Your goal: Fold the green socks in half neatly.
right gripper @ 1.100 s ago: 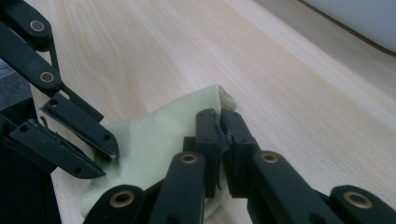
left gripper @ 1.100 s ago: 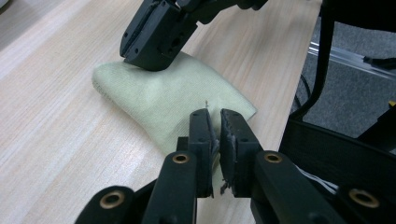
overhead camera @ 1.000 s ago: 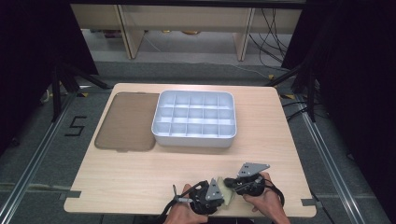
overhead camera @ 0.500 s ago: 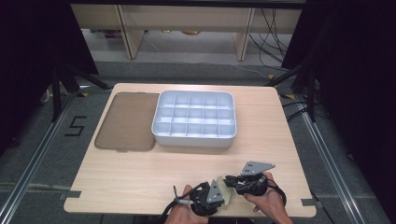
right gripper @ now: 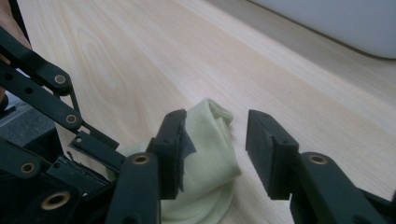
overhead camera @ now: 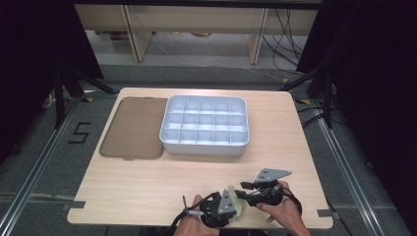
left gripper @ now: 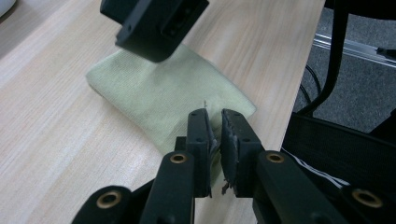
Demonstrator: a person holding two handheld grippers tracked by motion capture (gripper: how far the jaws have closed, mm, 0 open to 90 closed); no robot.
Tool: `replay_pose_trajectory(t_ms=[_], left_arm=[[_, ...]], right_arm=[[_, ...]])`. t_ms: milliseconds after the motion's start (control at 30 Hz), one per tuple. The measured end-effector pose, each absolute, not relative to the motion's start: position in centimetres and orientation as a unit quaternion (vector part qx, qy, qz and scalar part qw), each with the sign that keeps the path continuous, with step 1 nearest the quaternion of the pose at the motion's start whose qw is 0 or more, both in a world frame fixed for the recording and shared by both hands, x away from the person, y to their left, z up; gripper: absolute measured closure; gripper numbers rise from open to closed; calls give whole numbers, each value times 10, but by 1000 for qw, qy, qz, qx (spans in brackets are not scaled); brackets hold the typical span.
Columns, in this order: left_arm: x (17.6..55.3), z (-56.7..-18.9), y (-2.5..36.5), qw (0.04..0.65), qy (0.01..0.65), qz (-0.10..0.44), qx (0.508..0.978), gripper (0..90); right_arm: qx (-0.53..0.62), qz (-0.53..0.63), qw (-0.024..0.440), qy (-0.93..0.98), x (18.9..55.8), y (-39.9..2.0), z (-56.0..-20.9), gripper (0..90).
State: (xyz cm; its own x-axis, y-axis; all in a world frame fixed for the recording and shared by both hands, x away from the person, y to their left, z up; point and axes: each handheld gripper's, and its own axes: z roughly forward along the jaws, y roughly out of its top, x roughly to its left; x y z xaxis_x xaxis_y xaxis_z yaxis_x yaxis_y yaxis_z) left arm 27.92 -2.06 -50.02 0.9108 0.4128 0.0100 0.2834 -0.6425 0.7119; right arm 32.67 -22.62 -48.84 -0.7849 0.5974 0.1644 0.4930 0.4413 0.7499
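My left gripper (left gripper: 214, 122) has its jaws pinched nearly shut on one edge of a folded pale green cloth (left gripper: 168, 98), which lies flat on the tabletop (overhead camera: 147, 187) near its front edge, between my two hands. My right gripper (right gripper: 215, 135) has just been opening its jaws, which now stand apart over the other end of the cloth (right gripper: 205, 154), the fabric lying between them without the pads pressing on it. Farther back on the tabletop sit a white divided tray (overhead camera: 169, 142) and, just beside it, a brown lid (overhead camera: 132, 129).
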Motion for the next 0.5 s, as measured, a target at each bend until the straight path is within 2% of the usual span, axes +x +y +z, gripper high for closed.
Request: replay_pose_trajectory(t_ms=[33, 100, 500], left_arm=[[279, -500, -21, 375, 192, 86, 903, 809], [279, -500, -21, 376, 195, 86, 902, 808], [279, -500, -20, 369, 180, 95, 907, 799]], right_arm=[[329, 416, 44, 846, 326, -223, -490, 559], [327, 412, 49, 849, 326, -222, -491, 551], [341, 393, 11, 854, 335, -218, -502, 465]])
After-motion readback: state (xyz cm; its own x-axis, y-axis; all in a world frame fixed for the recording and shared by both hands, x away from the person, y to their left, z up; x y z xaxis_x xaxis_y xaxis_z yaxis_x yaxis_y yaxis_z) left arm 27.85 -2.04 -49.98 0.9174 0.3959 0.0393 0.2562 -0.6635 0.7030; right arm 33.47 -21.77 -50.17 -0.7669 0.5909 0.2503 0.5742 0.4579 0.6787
